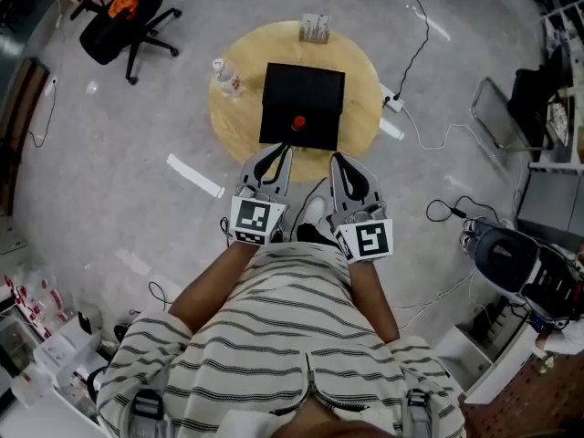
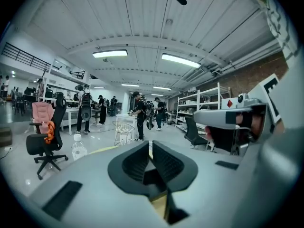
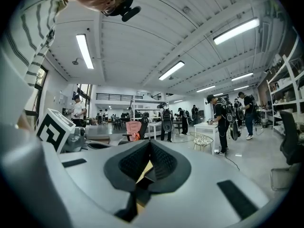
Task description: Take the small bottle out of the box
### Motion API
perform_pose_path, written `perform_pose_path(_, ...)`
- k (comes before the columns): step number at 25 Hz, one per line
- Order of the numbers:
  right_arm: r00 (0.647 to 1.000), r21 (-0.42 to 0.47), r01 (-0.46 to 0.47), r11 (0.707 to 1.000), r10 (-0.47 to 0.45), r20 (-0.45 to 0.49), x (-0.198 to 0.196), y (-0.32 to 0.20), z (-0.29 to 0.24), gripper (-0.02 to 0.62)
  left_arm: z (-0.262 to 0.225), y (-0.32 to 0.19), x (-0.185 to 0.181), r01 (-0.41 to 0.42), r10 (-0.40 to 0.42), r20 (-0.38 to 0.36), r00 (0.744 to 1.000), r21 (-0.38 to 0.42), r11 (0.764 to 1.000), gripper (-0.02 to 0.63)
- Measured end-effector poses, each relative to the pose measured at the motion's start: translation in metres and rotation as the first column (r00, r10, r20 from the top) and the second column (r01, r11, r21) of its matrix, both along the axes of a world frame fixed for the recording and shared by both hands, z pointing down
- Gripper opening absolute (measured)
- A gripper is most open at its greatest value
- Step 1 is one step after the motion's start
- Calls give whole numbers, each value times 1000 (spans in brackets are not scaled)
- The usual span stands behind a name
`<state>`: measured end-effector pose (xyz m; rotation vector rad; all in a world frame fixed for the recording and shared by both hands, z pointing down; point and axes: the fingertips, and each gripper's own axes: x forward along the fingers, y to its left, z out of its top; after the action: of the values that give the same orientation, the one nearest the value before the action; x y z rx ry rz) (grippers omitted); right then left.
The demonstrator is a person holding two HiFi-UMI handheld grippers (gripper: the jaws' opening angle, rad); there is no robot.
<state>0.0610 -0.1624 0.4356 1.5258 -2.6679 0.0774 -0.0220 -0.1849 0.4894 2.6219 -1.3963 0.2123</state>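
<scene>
So the 2 grey hand-held grippers, left gripper (image 1: 275,153) and right gripper (image 1: 339,161), are both closed with nothing between the jaws, near the round wooden table (image 1: 365,71). The small red-topped bottle (image 1: 298,122) sits inside the black square box (image 1: 306,85).

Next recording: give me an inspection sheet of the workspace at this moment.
Surface: round wooden table.
Job's things: black box mid-table; red item at its near edge, which cannot be confirmed as the bottle.
Clutter: clear water bottle at the table's left edge; small holder at the far edge.
Grippers: left gripper and right gripper shut, empty, tips near the box.
Cables: cable across the floor to a power strip.
Surroundings: office chair; white floor strip.
</scene>
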Motion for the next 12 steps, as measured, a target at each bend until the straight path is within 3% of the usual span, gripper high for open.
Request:
perform_pose_path(6, 1000, -35, -2, 999, 3, 16, 10, -3, 17, 11, 35, -10, 6, 6, -3, 55, 999, -55, 998, 28)
perform_pose_path(12, 1000, -36, -5, 999, 5, 14, 16, -8, 20, 11, 66, -21, 13, 1, 7, 81, 997, -108, 994, 79)
